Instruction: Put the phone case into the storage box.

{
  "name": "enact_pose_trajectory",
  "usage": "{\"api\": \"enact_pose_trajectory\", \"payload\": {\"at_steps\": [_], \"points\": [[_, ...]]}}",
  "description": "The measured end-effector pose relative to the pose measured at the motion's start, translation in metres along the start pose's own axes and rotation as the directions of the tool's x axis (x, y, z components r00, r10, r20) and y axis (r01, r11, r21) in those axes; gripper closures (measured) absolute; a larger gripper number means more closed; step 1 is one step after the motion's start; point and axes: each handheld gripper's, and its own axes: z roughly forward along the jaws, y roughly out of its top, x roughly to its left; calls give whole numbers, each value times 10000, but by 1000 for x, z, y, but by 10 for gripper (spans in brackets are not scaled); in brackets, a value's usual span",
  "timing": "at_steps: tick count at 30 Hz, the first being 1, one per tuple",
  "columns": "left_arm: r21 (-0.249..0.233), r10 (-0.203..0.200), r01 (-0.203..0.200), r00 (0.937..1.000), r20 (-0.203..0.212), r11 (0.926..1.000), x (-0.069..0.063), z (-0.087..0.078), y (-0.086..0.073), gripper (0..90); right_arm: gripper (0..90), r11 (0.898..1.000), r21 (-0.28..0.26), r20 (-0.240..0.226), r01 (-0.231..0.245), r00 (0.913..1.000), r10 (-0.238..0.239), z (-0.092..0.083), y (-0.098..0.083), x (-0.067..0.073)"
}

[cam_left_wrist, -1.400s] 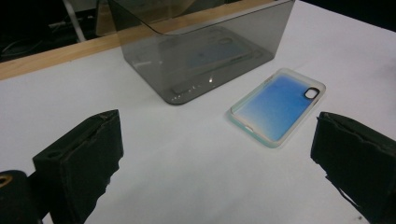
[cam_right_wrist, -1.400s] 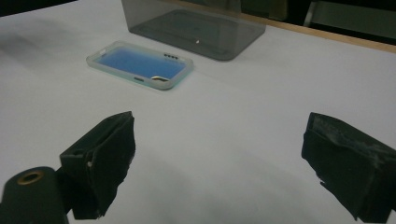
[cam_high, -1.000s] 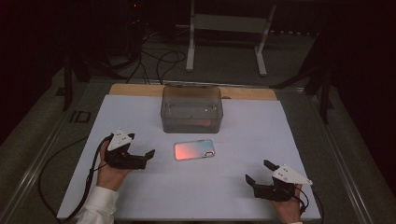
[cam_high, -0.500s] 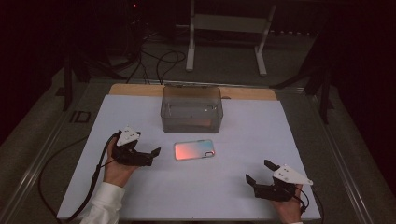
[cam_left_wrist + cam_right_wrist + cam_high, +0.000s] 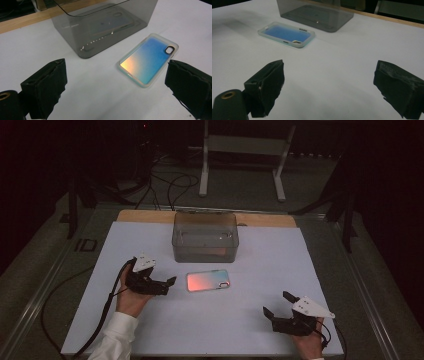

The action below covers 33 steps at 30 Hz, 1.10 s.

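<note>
Phone case [image 5: 207, 281] lies flat on the white table [image 5: 280, 265], just in front of the smoky clear box [image 5: 205, 236] and apart from it, its long axis running left to right across the table, camera cut-out toward the person's right. Left claw [image 5: 170, 282] sits just to the left of the case's near short end, jaws spread wide and pointing straight along that long axis; in the left gripper view the case [image 5: 148, 60] lies ahead between the two black pads, nearer the right-hand one, and nothing is pinched. Right claw [image 5: 276, 304] rests well apart, low at the right front of the table, also spread and holding nothing, with the case [image 5: 286, 34] far ahead in its own view. Left hand is plainly the nearer one, so the pick-up most likely falls to it: a short push forward, then closing across the case's narrow width or its end
</note>
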Motion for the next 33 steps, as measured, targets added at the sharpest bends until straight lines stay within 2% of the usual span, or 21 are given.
{"api": "enact_pose_trajectory", "payload": {"at_steps": [11, 29, 33], "points": [[235, 273, -276, 9996, 93, 9993, -10, 14, 10, 54, 98, 10000, 20, -12, 22, 10000, -22, 0, 0, 0], [606, -30, 12, 9996, 294, 9982, -15, 35, 13, 62, 98, 9999, 107, -42, 49, 10000, -49, 1, -1, 0], [818, -97, 68, 9994, 341, 9966, -17, 41, 13, 62, 98, 9999, 119, -46, 44, 10000, -43, 1, -1, 0]]}}
